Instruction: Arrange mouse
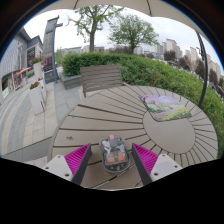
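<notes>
Hovering low over the round slatted counter (110,118), gripper (112,158) with fingers spread. Mouse (114,153) sits on the counter between the magenta pads (78,157), gap visible on both sides, so nothing is pinched. Mouse pad (165,107) with a colourful print lies well apart, beyond the fingers to the right. Slatted chair (101,78) stands at the counter's far edge, hedge (150,70) behind it.

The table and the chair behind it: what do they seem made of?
The table looks like greyish wooden or wood-look slats: parallel planks with dark gaps show. The chair seems similar, with horizontal slats across its back. Real wood or composite cannot be told.
</notes>
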The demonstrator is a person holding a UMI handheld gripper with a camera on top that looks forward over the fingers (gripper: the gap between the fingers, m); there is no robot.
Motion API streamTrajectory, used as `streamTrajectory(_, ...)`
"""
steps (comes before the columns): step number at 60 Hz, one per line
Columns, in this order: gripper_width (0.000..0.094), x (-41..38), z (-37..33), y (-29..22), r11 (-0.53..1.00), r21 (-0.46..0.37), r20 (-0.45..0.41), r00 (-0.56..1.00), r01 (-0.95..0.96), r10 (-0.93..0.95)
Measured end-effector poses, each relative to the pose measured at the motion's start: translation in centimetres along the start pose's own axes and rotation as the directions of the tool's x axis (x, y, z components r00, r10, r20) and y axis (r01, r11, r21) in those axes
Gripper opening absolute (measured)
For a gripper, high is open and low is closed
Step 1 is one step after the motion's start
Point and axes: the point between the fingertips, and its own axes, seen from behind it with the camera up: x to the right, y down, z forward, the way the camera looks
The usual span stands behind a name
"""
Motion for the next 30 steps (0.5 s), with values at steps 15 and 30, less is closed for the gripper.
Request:
streamTrajectory(15, 0.0411, 1.0, 0.8, -0.5, 0.999, -0.015, -0.008, 0.999, 0.035, -0.035)
streamTrajectory(30, 0.038, 4.3, -0.7, -7.4, 0.999, -0.007, 0.021, 0.999, -0.036, 0.037)
